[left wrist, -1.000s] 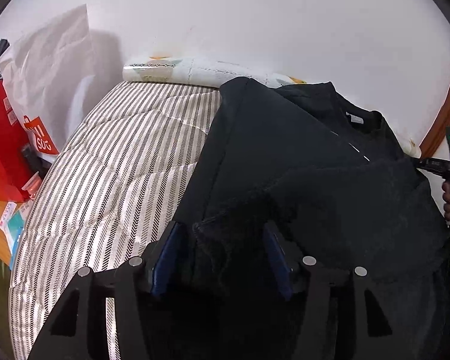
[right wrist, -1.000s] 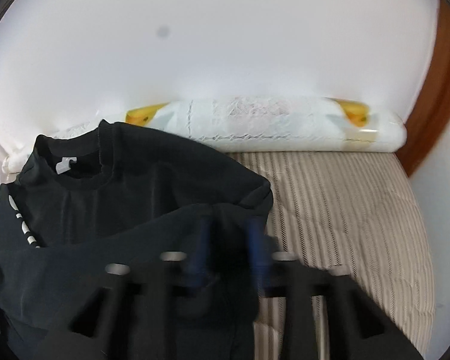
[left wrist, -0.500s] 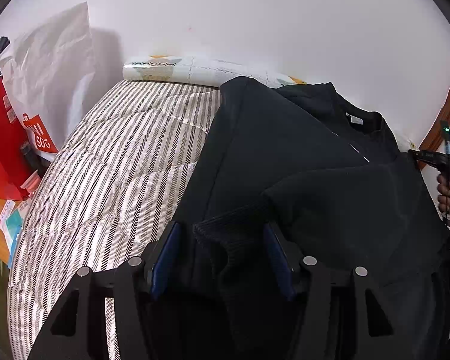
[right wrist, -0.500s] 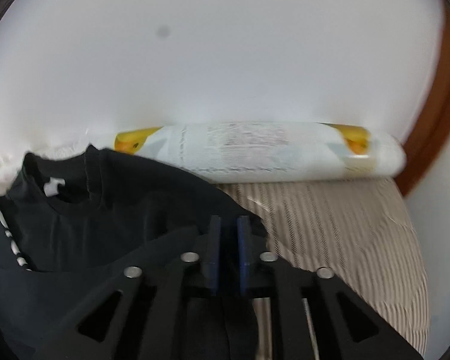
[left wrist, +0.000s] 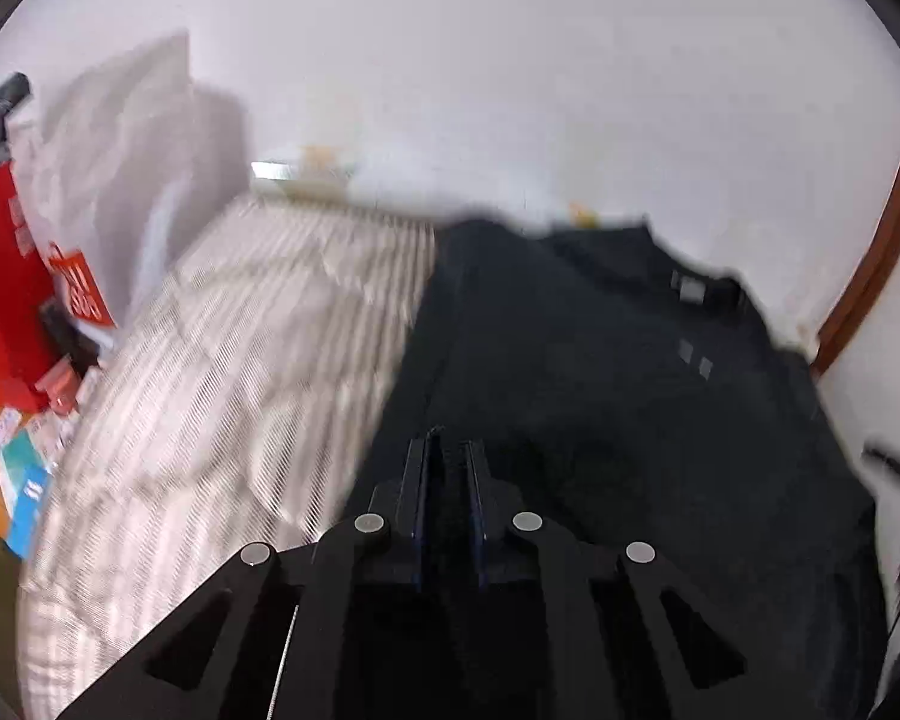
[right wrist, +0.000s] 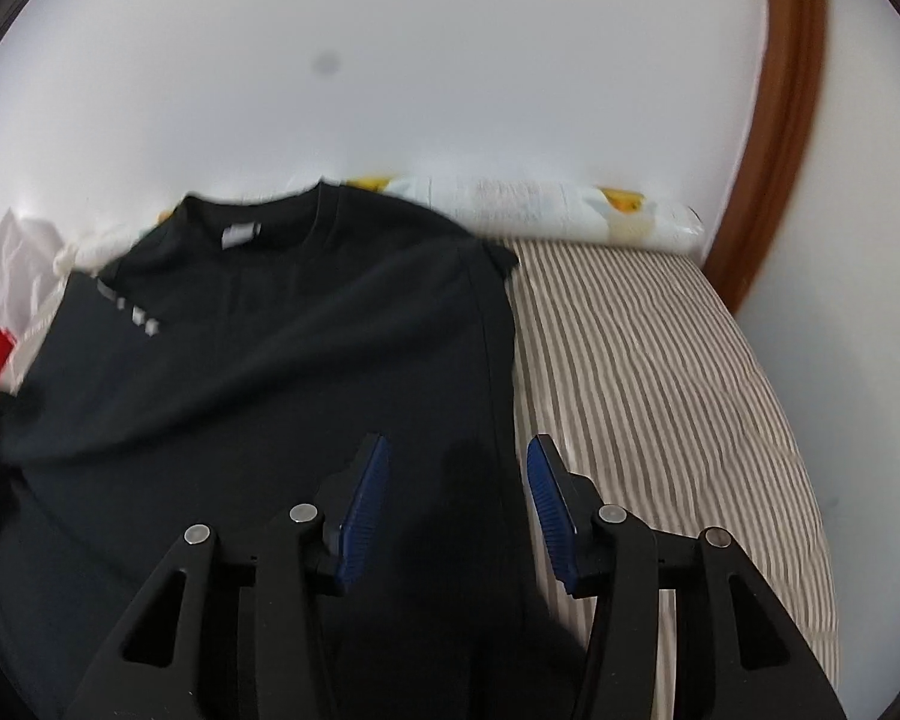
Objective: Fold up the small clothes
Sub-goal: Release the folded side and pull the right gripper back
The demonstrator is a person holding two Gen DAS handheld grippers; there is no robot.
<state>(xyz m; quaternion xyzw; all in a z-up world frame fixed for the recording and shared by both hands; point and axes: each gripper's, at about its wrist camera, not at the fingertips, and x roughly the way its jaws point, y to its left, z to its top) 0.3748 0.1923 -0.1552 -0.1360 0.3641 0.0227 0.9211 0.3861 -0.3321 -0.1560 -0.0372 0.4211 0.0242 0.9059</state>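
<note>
The left claw [left wrist: 447, 468] has its two fingers drawn nearly together, with a narrow band of black cloth pinched between the blue pads [left wrist: 415, 501]; that cloth belongs to the black shirt [left wrist: 600, 396]. The right claw [right wrist: 453, 480] is spread wide, its blue pads [right wrist: 363, 498] well apart. It hangs over the shirt's right side edge, one finger above the black cloth and the other above the striped bedding, and it grips nothing.

The black shirt [right wrist: 270, 360] lies spread on the striped bed cover [right wrist: 660, 372], collar toward the wall at the head of the bed. From the right claw's camera it covers the left part of the bed and leaves the right part bare, its side seam running straight down toward the claw. A white label shows inside the collar and small white marks run along one shoulder.

The left camera is heavily blurred. It alone shows the bare half of the bed cover [left wrist: 222, 372] on the shirt's other side, a red box [left wrist: 3, 300] and a white bag [left wrist: 120, 168] beyond the bed's left edge, and some small packets near the lower left corner; what they are cannot be made out. What the red box or the white bag holds cannot be seen.

The right camera alone gives a clear look at the long white roll [right wrist: 558, 210] with yellow prints that lies along the head edge against the wall, and the brown curved frame [right wrist: 780, 120] at the right corner.
</note>
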